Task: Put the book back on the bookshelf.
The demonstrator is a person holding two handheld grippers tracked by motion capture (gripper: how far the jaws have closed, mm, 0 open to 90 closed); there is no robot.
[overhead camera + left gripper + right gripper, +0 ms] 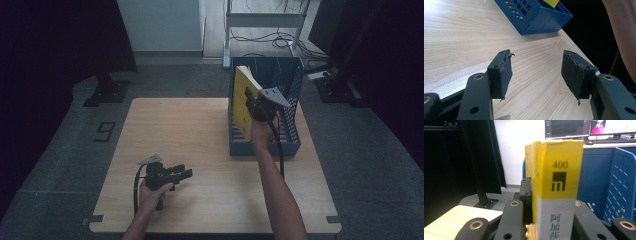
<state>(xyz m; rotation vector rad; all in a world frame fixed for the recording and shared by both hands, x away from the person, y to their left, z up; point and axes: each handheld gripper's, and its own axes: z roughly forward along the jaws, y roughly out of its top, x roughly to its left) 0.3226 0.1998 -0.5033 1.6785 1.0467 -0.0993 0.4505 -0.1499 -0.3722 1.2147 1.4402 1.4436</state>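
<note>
Yellow book [243, 102] is pinched between the jaws of the right gripper [251, 100], in the upper right of the high view, over the left compartment of the blue rack [290, 142]. The book stands nearly upright, leaning slightly, with its lower part inside the rack. Judged from this posture, the upright hold matches the rack's narrow slots, so the book can stand on edge between the dividers; whether it is going in or coming out cannot be told.

Left gripper [176, 175] sits low over the wooden bench [190, 130] in the lower left of the high view, well apart from the rack. Its jaws are spread with nothing between them. Judged from its position, it is parked clear of the working side.

View differences:
- The right gripper view shows the book's spine [559, 182] from close range: a yellow upper band with printed figures and a black square mark, a grey lower band with printed characters, and a jaw pressed on each side. The high view does not resolve this print.
- The left gripper view shows the worn, frayed pads [574, 75] on its spread jaws, and a corner of the rack [536, 17] at upper centre.
- The high view alone relates both grippers, bench and rack in one layout.
</note>
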